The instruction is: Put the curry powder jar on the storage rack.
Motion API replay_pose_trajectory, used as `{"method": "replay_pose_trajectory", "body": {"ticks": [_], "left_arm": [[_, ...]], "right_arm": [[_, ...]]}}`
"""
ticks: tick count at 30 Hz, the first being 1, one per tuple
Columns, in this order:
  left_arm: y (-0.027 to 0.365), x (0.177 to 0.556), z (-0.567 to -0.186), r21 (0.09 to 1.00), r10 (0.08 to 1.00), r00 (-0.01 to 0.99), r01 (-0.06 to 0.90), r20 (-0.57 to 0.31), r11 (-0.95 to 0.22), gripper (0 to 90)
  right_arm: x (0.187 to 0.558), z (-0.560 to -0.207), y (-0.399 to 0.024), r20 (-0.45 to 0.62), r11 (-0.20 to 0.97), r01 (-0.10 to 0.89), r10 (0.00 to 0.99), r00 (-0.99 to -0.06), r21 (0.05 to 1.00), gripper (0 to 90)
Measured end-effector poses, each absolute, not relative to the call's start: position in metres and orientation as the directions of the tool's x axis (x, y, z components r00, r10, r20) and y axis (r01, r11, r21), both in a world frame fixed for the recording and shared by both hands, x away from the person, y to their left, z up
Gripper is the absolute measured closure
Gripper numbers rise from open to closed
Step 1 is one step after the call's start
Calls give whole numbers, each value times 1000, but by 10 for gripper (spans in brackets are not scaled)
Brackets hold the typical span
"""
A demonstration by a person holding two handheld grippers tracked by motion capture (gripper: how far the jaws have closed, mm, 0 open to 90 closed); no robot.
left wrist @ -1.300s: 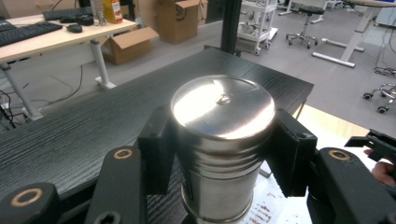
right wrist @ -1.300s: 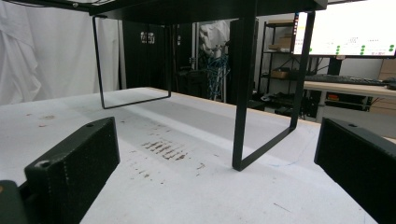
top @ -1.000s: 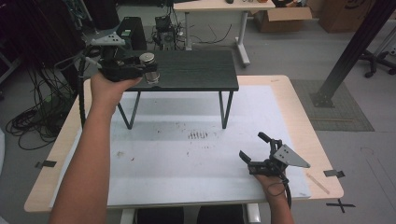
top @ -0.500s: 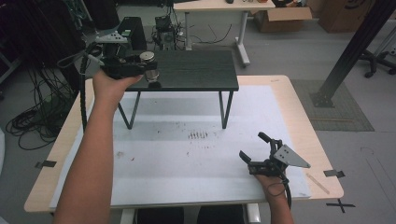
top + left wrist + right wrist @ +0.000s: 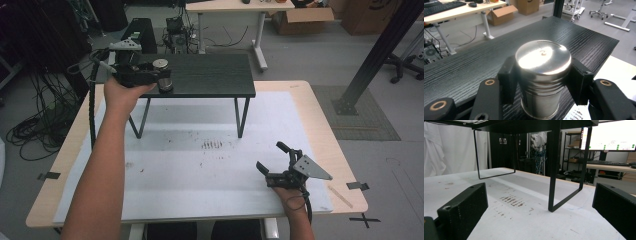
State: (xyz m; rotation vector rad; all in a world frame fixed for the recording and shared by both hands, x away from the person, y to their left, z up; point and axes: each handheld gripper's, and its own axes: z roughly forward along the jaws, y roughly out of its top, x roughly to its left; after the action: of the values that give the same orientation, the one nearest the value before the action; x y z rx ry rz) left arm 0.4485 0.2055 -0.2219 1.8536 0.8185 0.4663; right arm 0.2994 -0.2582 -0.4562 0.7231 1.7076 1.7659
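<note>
Your left gripper (image 5: 541,82) has its fingers (image 5: 507,80) clamped on the steel canister (image 5: 542,75), which stands upright between them on the black shelf (image 5: 474,62), while your right gripper (image 5: 274,167) rests wide open, holding nothing.

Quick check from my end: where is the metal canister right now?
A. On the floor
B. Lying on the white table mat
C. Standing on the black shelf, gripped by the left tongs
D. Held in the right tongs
C: the metal canister stands upright on the black shelf, with the left tongs clamped on its sides.
</note>
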Motion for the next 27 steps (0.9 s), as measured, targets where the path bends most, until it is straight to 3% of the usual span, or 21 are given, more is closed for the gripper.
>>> {"method": "replay_pose_trajectory", "body": {"ticks": [14, 24, 27], "left_arm": [[201, 446, -223, 908, 717, 696, 288, 20, -305, 486], [202, 444, -225, 914, 719, 695, 279, 18, -293, 484], [203, 444, -224, 919, 725, 689, 284, 3, -274, 430]], "right_arm": [[299, -456, -258, -9, -20, -34, 724, -690, 999, 0], [299, -456, -258, -10, -19, -35, 724, -690, 999, 0], [299, -456, -258, -9, -20, -34, 724, -690, 999, 0]]}}
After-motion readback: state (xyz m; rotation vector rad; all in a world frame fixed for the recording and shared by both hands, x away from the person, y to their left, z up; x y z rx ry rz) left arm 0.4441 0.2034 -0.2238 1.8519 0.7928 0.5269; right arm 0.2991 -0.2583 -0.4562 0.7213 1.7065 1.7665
